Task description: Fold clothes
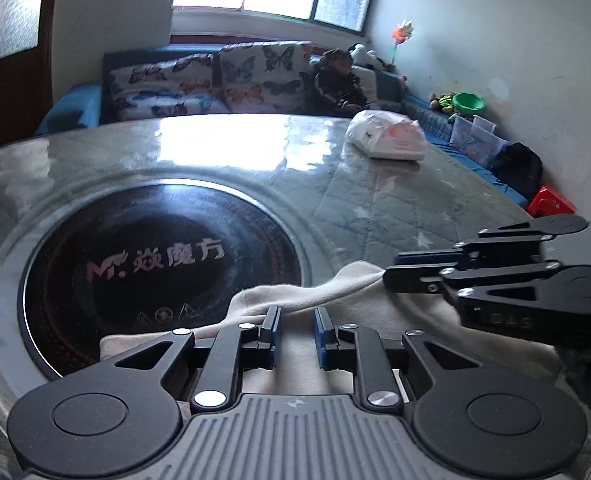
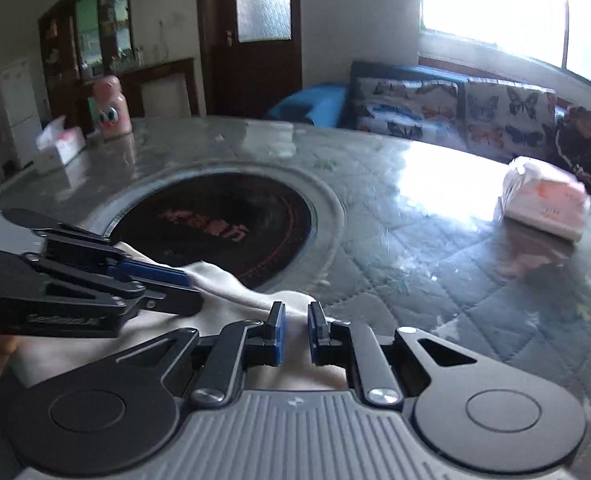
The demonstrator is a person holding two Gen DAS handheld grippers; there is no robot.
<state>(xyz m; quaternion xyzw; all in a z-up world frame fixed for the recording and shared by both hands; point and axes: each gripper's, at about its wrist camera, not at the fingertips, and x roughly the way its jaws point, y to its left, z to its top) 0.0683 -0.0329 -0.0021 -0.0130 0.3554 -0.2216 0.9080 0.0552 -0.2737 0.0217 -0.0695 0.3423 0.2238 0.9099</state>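
Note:
A cream-white garment lies bunched on the glass-topped table, partly over the black round cooktop. My left gripper hovers just above the cloth with its jaws a small gap apart and nothing between them. My right gripper comes in from the right, its tips at the cloth's upper edge. In the right wrist view the garment lies under my right gripper, whose jaws stand slightly apart over the fabric. The left gripper reaches in from the left onto the cloth.
A white plastic bag with a box sits on the table's far right. A tissue box and a pink bottle stand at the far left. A sofa with butterfly cushions and a seated child lie beyond the table.

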